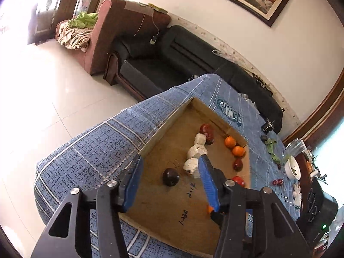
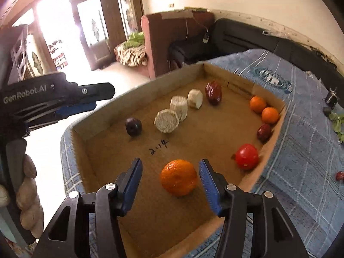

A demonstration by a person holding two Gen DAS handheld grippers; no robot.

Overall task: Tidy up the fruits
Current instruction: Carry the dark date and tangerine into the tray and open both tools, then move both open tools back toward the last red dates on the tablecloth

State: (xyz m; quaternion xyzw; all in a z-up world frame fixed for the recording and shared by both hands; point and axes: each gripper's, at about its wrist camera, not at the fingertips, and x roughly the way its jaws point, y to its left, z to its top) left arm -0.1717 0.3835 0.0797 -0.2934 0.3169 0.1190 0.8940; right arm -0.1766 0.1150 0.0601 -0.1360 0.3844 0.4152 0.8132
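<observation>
right claw (image 2: 171,182): jaws apart, around the orange (image 2: 179,177), not touching it
left claw (image 1: 169,179): jaws apart, dark plum (image 1: 171,176) between

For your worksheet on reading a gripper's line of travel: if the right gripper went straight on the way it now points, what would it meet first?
Most likely the orange, which sits between the open right gripper's fingers, untouched, on the cardboard box floor.
</observation>
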